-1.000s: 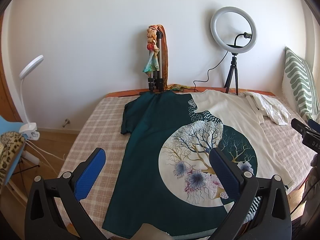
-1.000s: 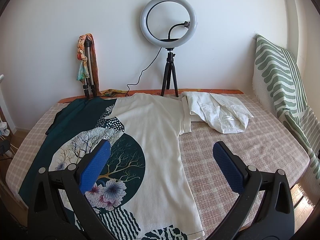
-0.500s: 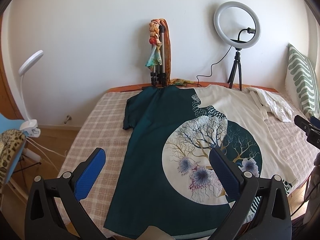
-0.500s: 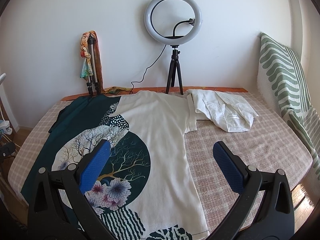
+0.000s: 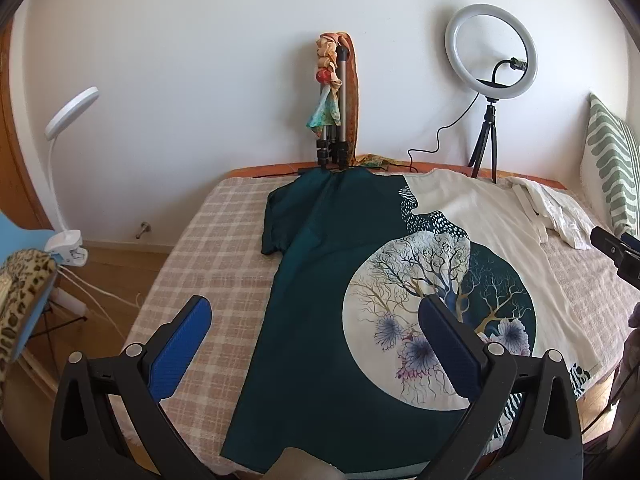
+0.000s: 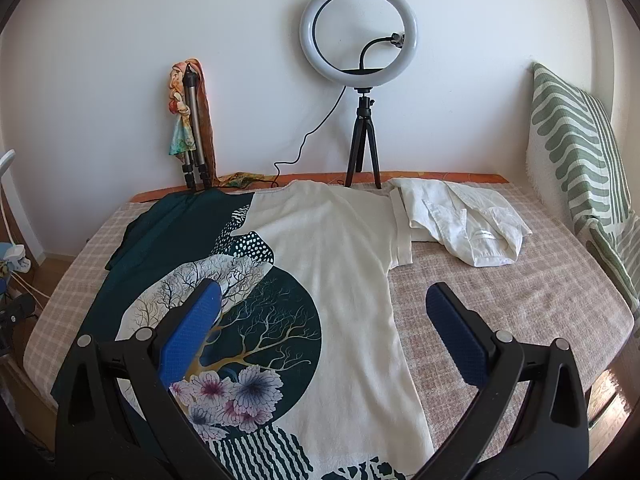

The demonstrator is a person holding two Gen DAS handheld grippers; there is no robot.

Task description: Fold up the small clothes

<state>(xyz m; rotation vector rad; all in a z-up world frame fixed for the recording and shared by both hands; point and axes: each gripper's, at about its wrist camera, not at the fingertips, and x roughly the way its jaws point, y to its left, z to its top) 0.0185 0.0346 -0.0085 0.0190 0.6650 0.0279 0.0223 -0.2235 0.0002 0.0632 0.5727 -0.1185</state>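
Observation:
A T-shirt, half dark green and half cream with a tree-and-flower print, lies flat on the bed in the left wrist view (image 5: 320,280) and the right wrist view (image 6: 340,264). My left gripper (image 5: 316,320) is open and empty, held above the shirt's green lower half. My right gripper (image 6: 324,316) is open and empty, above the shirt's cream right edge. A crumpled white garment (image 6: 464,224) lies beside the shirt's right sleeve; it also shows in the left wrist view (image 5: 556,216).
The bed has a checked cover (image 5: 208,240). A ring light on a tripod (image 6: 360,40) and a folded tripod with scarves (image 6: 192,120) stand at the far edge by the wall. A green-striped pillow (image 6: 576,152) leans at the right. A clip lamp (image 5: 68,140) stands left.
Both grippers have moved slightly, so the shirt and the far wall have shifted a little in each view. Both stay open and empty. The clothes have not moved.

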